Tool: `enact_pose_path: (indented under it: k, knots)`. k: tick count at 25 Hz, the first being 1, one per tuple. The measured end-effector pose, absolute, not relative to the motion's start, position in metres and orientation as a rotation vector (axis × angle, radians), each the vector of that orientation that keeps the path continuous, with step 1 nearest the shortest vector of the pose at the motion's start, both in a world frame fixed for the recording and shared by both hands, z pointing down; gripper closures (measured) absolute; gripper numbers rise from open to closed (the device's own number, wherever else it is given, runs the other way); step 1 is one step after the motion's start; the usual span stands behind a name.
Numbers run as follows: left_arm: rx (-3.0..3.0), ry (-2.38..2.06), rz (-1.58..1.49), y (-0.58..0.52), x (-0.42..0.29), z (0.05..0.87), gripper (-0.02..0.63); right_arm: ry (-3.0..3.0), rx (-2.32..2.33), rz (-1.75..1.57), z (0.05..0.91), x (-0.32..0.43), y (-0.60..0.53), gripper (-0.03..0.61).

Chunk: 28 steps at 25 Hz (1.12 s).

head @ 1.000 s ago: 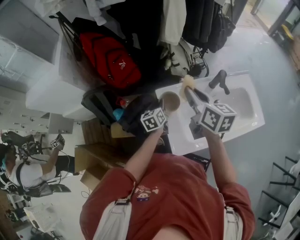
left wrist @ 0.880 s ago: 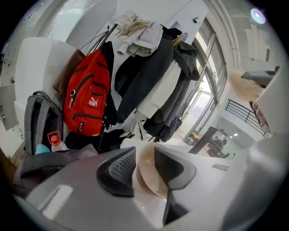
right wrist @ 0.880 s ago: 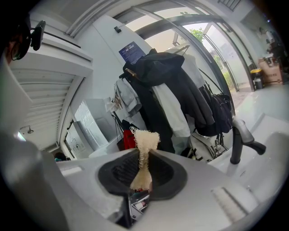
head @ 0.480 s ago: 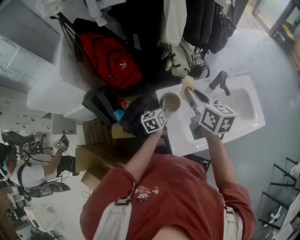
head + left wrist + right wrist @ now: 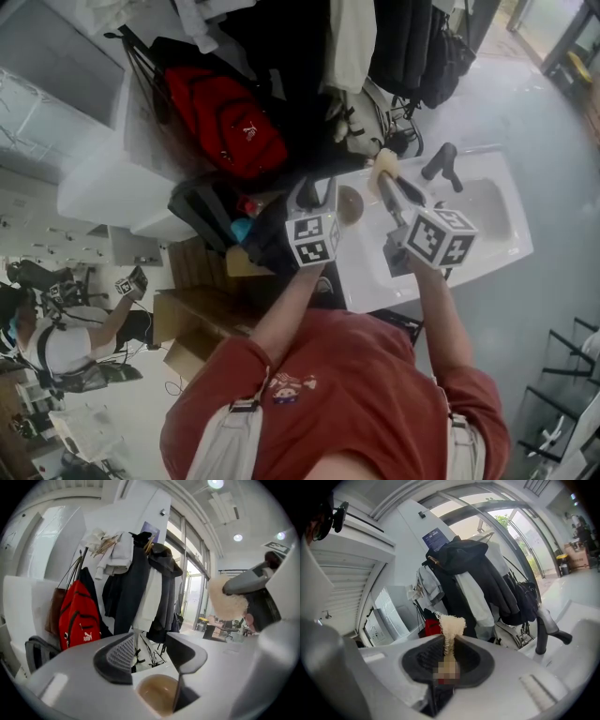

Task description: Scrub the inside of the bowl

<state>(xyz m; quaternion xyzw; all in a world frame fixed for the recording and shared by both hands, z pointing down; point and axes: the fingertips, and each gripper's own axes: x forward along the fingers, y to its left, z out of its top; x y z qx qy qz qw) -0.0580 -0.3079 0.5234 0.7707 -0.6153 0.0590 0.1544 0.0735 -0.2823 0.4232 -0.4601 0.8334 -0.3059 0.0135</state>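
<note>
A tan bowl [image 5: 352, 203] stands upright on the white counter [image 5: 361, 267] left of the basin. My left gripper [image 5: 317, 192] hangs above it, apart from it. Its jaws have just been opening and stand wide, with nothing between them. In the left gripper view the bowl [image 5: 157, 693] shows below the left gripper [image 5: 154, 660], its brown inside in sight. My right gripper [image 5: 389, 186] is shut on a pale fibrous scrubber [image 5: 382, 164], held in the air to the bowl's right. In the right gripper view the scrubber [image 5: 451, 627] sticks up from the right gripper [image 5: 447, 660].
A black faucet [image 5: 441, 164] stands at the back of the white sink basin [image 5: 487, 211]. Behind the counter hang coats [image 5: 403, 37] and a red backpack [image 5: 225, 112]. A dark bag [image 5: 211, 211] and cardboard boxes [image 5: 187, 319] sit left of the counter. Another person [image 5: 56, 342] is at far left.
The left gripper has let go of the bowl, opened wide and risen above it. The bowl stays on the counter. The right gripper with the scrubber has kept still.
</note>
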Motion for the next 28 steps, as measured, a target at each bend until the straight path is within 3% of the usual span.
enact_pose_path:
  k: [10, 20, 28]
  knots:
    - [2.477, -1.788, 0.146, -0.306, -0.035, 0.428, 0.396, 2.554, -1.527, -0.815, 0.409, 0.087, -0.289, 0.529]
    - [2.617, -1.724, 0.07, -0.297, -0.024, 0.361, 0.403, 2.533, -1.728, -0.381, 0.38, 0.1, -0.291, 0.529]
    - [2.666, -1.696, 0.053, -0.292, -0.022, 0.348, 0.447, 2.448, -1.865, 0.035, 0.346, 0.099, -0.281, 0.529]
